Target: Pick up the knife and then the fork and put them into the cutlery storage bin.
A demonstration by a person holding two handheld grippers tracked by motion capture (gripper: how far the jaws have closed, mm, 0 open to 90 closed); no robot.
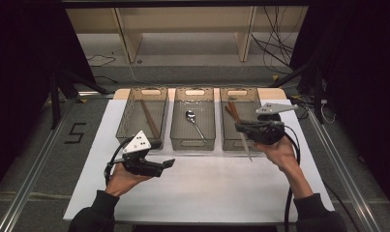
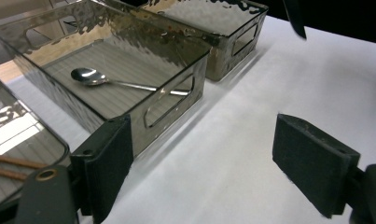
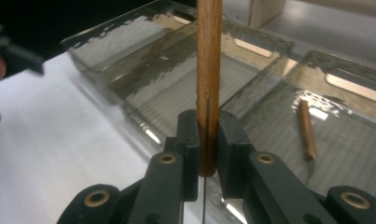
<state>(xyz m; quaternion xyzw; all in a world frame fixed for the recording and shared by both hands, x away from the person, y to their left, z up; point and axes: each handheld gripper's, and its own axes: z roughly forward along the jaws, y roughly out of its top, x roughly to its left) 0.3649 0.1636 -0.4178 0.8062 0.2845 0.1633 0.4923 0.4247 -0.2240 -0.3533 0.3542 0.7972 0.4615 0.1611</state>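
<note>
High view: you have three clear bins in a row at the far edge of the white worktop [image 1: 202,193], one gripper on each side in front of them.
Right gripper [image 1: 238,126]: your jaws are clenched on a knife [image 1: 242,136], held above the front of the right bin [image 1: 239,121]; the blade points down toward you and its tip hangs over the worktop just in front of the bin.
Right gripper view: the wooden handle [image 3: 209,84] rises straight up between the two jaws, pads tight against it on both sides, the thin blade edge running down below them.
Right bin: another wooden-handled piece [image 3: 307,128] lies on its floor, apart from the knife you hold.
Left gripper [image 1: 169,163]: your jaws are released and stand wide, nothing between them, low over the worktop in front of the left bin [image 1: 143,116] and pointing toward the middle.
Left gripper view: both jaw pads [image 2: 112,163] are well apart with bare white worktop between them; the middle bin [image 2: 176,100] sits just ahead.
Middle bin: a spoon [image 2: 90,77] lies inside, bowl toward the far end, handle toward the near wall.
Left bin: two brown chopsticks [image 1: 149,118] lie side by side along its length.
</note>
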